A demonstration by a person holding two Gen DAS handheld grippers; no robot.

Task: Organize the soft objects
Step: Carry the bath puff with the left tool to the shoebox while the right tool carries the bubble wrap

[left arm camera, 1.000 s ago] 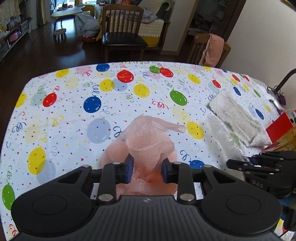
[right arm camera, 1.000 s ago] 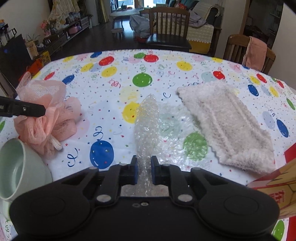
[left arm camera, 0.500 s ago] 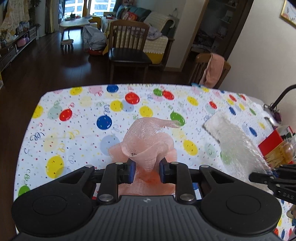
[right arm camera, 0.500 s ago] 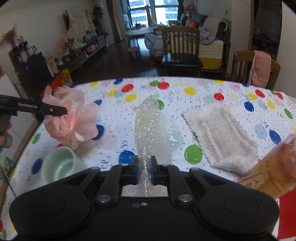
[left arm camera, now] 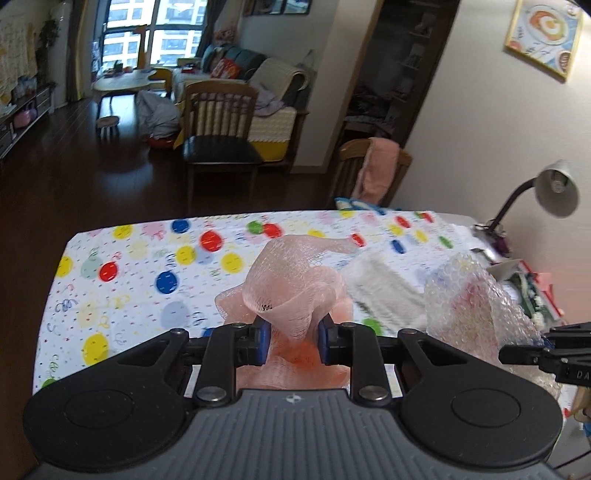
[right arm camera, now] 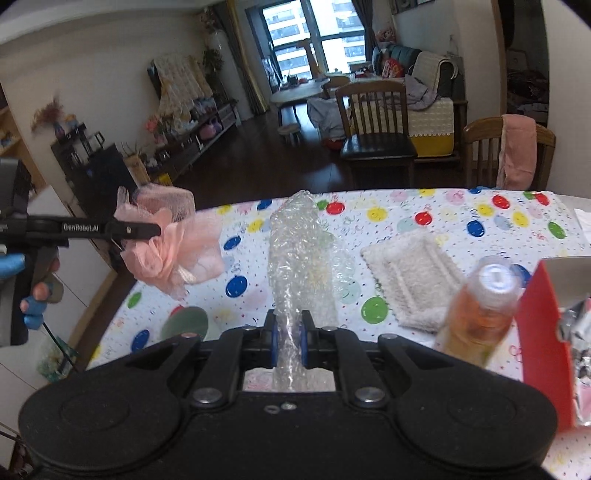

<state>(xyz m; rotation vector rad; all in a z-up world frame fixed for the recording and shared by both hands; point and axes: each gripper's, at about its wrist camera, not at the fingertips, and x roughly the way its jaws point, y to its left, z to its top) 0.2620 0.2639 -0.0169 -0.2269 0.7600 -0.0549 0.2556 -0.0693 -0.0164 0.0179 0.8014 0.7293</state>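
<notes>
Left tongs clench the pink mesh puff; right tongs clench the bubble wrap. Both items hang clear above the worktop. Keep both grips firm and carry each item high, clearing the bottle at near right and the white cloth lying farther back.

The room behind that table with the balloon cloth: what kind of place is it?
Most likely a family home, an open dining and living room. A dining table under a party tablecloth has wooden chairs around it, a sofa with throws stands by large windows, and a framed picture hangs on the wall.
</notes>
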